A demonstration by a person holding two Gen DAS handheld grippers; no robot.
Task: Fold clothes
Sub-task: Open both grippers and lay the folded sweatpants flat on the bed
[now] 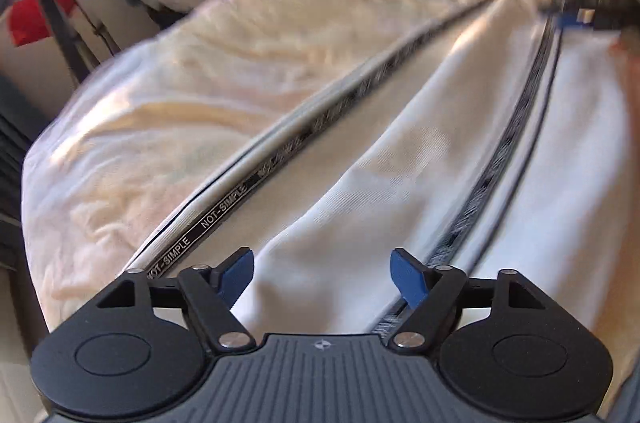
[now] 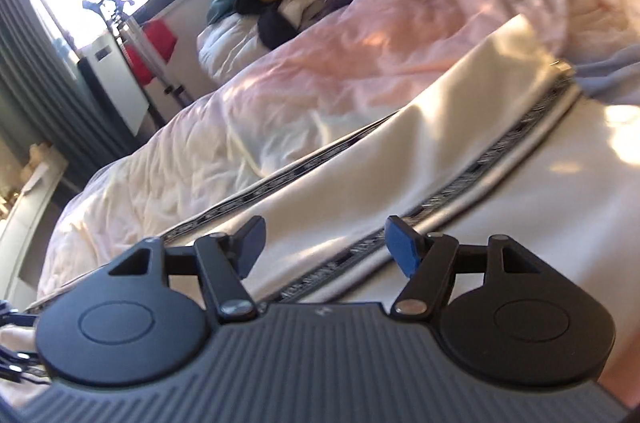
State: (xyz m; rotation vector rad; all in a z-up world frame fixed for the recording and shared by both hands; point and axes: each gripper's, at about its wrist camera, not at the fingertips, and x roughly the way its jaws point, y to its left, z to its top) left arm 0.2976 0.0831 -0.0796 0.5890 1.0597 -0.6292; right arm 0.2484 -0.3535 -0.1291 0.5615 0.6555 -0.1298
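Lying flat on the pale pink rumpled bed quilt (image 2: 360,55), the white soft fabric garment with black lettered side tape (image 1: 360,183) looks light, limp, likely slippery (sheen on cloth); best pinched at a taped edge or hem. Left gripper (image 1: 322,277) fingers spread wide, released, nothing between them. Right gripper (image 2: 324,249) likewise released, empty, above the garment.
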